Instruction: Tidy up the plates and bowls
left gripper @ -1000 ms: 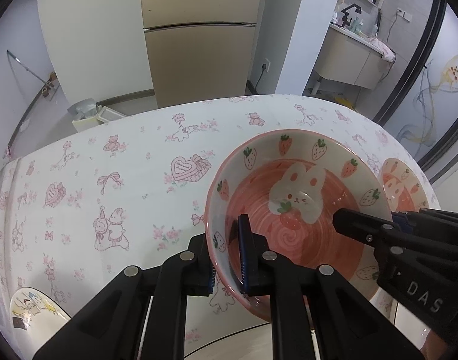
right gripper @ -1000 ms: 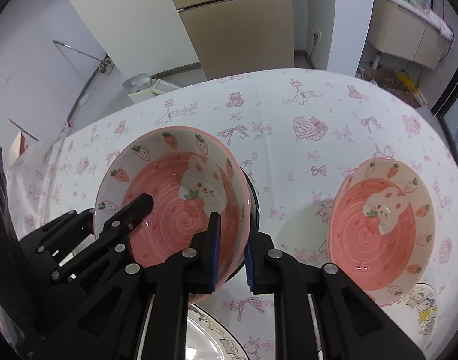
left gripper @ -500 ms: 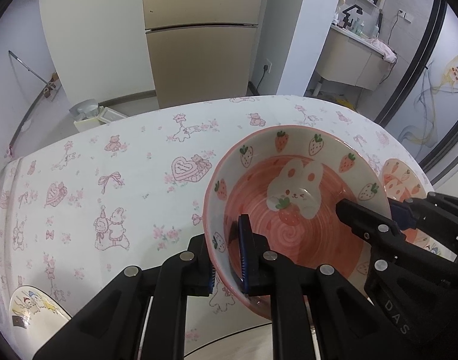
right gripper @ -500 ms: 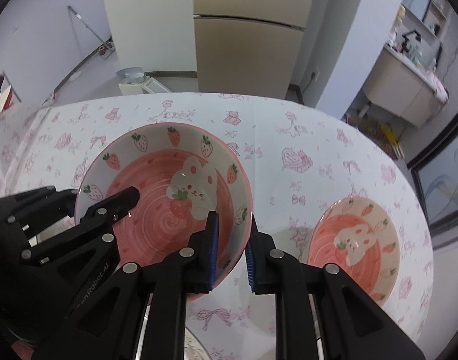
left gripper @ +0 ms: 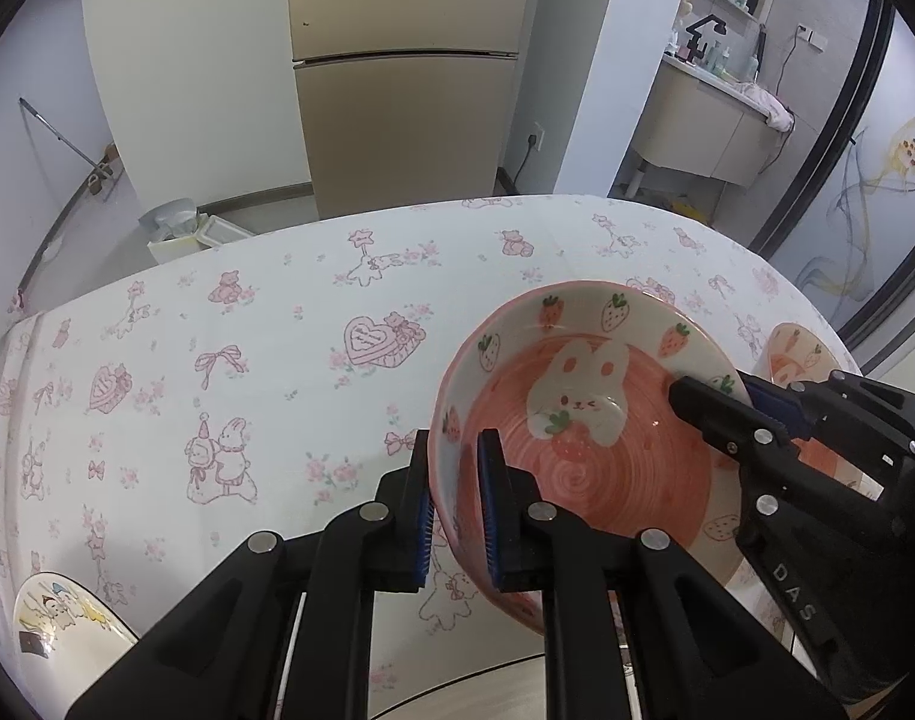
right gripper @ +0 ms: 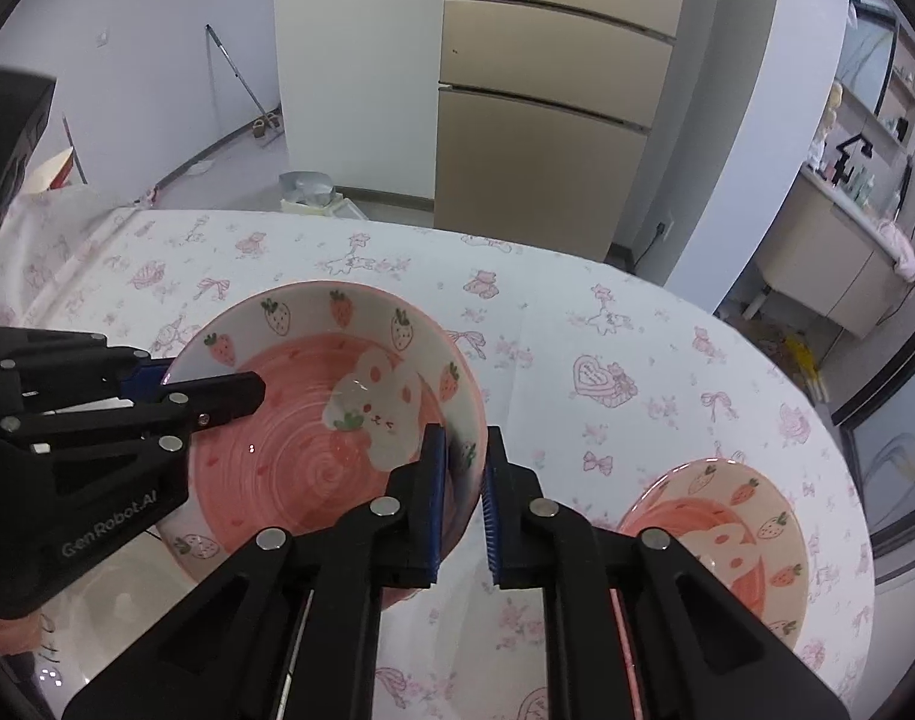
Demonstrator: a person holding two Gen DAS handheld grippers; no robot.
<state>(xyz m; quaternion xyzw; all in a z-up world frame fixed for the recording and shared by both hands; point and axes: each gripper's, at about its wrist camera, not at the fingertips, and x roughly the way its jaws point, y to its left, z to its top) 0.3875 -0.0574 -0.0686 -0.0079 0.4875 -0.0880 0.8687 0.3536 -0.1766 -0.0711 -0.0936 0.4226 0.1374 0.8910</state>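
Gripping opposite sides of one pink strawberry bowl point(left gripper: 583, 438), both grippers hold it lifted above the tablecloth point(left gripper: 265, 360). The left gripper point(left gripper: 457, 504) has its fingers narrowed onto the bowl's rim, one blue pad inside the wall and one outside. The right gripper point(right gripper: 463, 492) clamps the rim on the other side the same way; its jaws have just been closing, with the bowl wall between them. In the left wrist view the right gripper reaches in from the right edge, its fingertip over the bowl's inside.

Relative to the held bowl: a second strawberry bowl point(right gripper: 727, 540) of the same rabbit pattern sits on the tablecloth just beyond its right side. A cartoon plate point(left gripper: 61, 618) lies well apart from the bowl, toward the left near edge of the cloth. A pale plate point(right gripper: 109, 600) lies beneath the bowl. A tall beige cabinet point(left gripper: 397, 60) stands beyond the table.
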